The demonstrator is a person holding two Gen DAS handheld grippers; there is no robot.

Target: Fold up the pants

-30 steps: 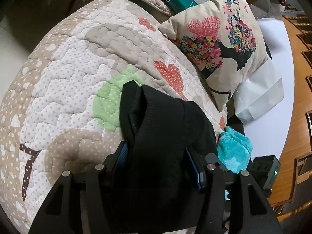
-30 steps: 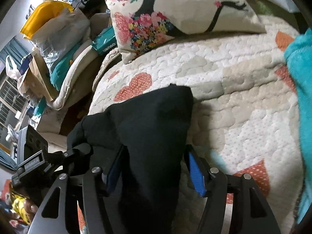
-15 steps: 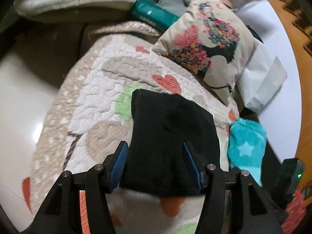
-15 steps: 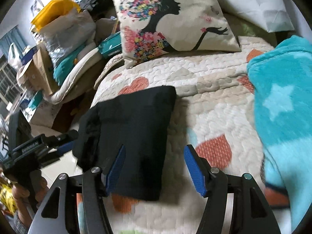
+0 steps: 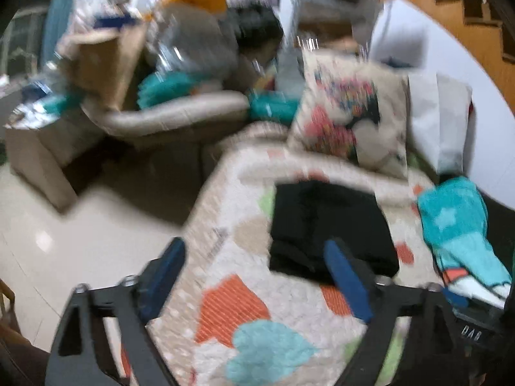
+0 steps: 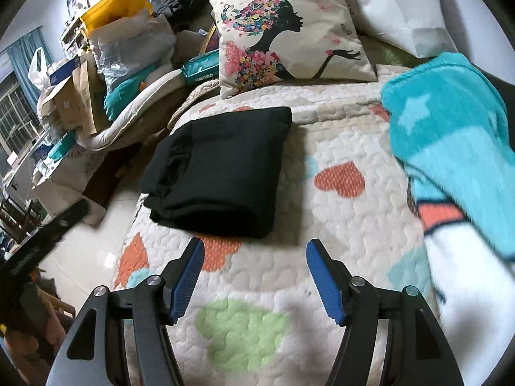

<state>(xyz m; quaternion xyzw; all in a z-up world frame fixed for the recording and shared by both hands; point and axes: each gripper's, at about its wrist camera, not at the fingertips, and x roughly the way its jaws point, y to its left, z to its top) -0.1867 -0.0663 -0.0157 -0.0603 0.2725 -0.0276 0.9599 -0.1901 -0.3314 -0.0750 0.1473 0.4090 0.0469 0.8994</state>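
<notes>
The black pants (image 6: 219, 170) lie folded into a compact rectangle on the quilted cover (image 6: 322, 225) with hearts. They also show in the blurred left wrist view (image 5: 328, 225). My right gripper (image 6: 254, 276) is open and empty, pulled back a short way in front of the pants. My left gripper (image 5: 254, 273) is open and empty, back from the pants, its right finger overlapping their near edge in view.
A floral cushion (image 6: 289, 29) leans at the back of the cover. A teal star blanket (image 6: 450, 148) lies at the right. Boxes, bags and a padded seat (image 6: 96, 74) crowd the left. The tiled floor (image 5: 80, 241) lies beyond the cover's left edge.
Both grippers have let go of the pants and drawn back and up. The pants now lie flat and folded on the cover. The left view has swung up.
</notes>
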